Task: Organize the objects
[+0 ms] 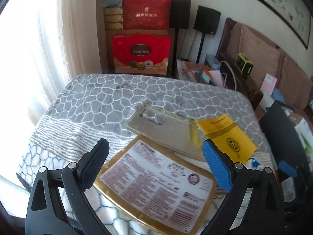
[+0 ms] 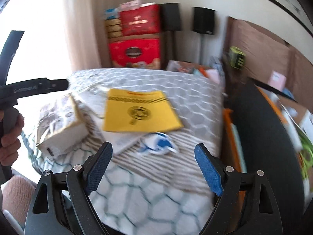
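Nearest the person, both claws, left claw [image 1: 154,162] and right claw [image 2: 153,163], gape wide and empty above the patterned surface [image 1: 93,96]. Under the left lies a gold-edged box [image 1: 154,192], then a clear tray [image 1: 164,129] beside the yellow booklet [image 2: 139,112].

The whole right wrist view was motion-blurred, so the print on the yellow packet [image 2: 139,111] could not be read. In the left wrist view the gold box [image 1: 156,193] ran off the bottom edge, and the yellow packet [image 1: 228,135] covered one end of the clear tray [image 1: 162,129].
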`<act>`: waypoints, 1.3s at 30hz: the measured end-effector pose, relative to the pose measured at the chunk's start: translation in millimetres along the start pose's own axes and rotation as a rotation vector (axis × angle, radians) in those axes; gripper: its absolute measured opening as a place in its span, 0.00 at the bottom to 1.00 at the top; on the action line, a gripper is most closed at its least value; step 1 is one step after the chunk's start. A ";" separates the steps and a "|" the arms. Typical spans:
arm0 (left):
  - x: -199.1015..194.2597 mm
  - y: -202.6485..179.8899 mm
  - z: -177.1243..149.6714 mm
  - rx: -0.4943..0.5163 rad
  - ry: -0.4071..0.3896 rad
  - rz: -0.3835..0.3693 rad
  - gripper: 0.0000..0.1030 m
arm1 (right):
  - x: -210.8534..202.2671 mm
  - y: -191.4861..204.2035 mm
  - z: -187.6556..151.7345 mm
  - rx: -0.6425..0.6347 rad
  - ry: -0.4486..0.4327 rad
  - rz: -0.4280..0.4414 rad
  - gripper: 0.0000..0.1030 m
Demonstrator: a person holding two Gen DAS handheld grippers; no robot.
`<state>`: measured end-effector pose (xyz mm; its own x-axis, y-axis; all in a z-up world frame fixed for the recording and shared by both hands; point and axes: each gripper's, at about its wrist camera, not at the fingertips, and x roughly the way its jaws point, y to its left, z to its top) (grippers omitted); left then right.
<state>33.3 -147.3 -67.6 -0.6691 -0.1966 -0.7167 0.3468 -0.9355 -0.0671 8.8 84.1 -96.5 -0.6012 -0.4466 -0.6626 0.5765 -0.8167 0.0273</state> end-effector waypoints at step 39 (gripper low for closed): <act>-6.7 21.9 -5.9 -0.070 0.069 -0.190 0.93 | 21.6 -37.0 35.4 0.195 0.007 0.046 0.16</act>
<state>49.3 -164.7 -68.4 -0.6813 0.0038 -0.7320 0.2651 -0.9308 -0.2517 -45.1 91.7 -85.3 -0.5725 -0.4829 -0.6626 0.4846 -0.8512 0.2016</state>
